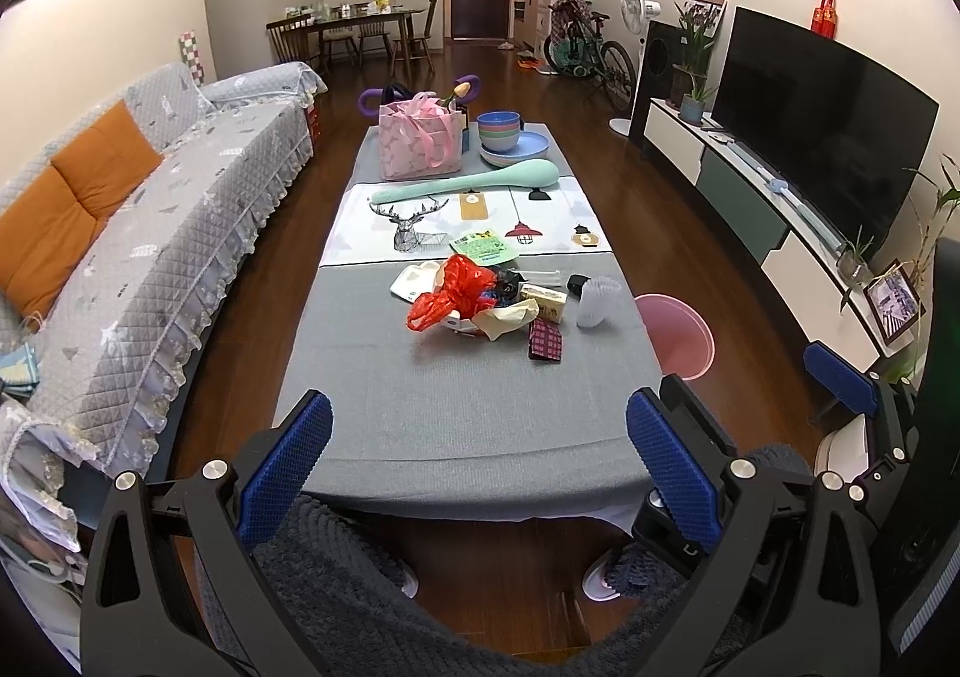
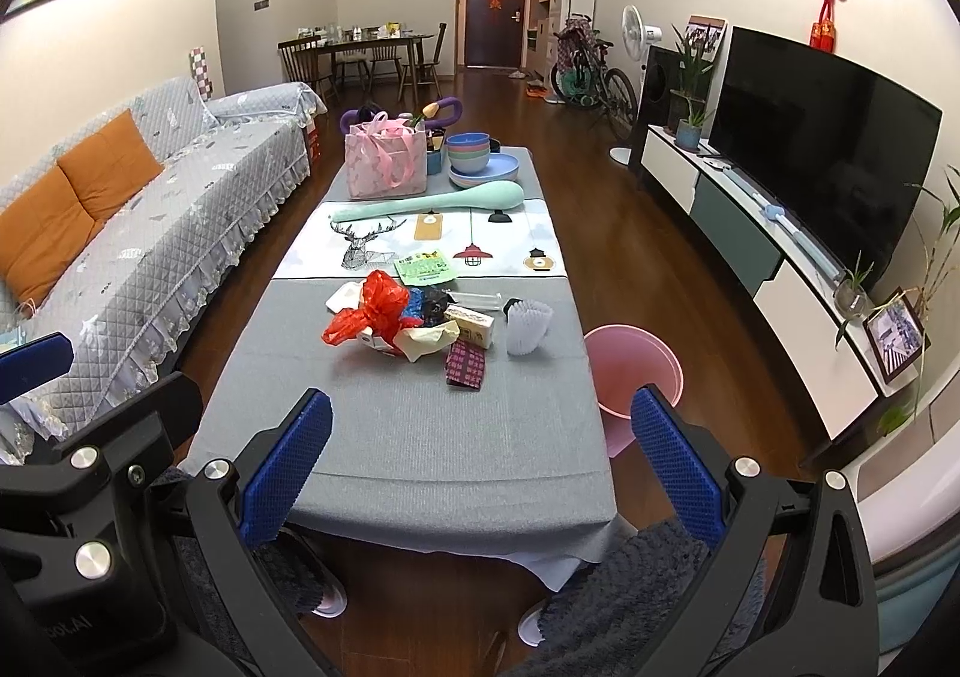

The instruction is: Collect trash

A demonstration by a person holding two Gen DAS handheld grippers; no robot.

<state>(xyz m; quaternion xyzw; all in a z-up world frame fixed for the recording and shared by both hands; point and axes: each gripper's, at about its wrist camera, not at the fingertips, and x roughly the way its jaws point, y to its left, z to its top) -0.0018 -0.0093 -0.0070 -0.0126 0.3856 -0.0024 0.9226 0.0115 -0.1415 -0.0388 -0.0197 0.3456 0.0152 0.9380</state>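
A heap of trash lies mid-table: a red plastic bag (image 1: 447, 296) (image 2: 375, 308), a beige crumpled paper (image 1: 507, 317) (image 2: 426, 341), a small box (image 1: 543, 302) (image 2: 474, 324), a dark red checked packet (image 1: 546, 347) (image 2: 465, 365), a white pleated paper cup (image 1: 597, 302) (image 2: 528, 326) and a green flyer (image 1: 485, 246) (image 2: 427, 267). A pink bin (image 1: 678, 335) (image 2: 636, 377) stands on the floor at the table's right side. My left gripper (image 1: 477, 464) and right gripper (image 2: 480, 464) both hover open and empty over the table's near end, well short of the heap.
On the grey-covered coffee table (image 1: 468, 413) (image 2: 408, 437), further back, lie a mint massage stick (image 1: 468, 183), stacked bowls (image 1: 501, 131) and a pink gift bag (image 1: 420, 140). A sofa (image 1: 150, 233) runs along the left, a TV cabinet (image 1: 750, 215) along the right. The person's knees and slippers show below.
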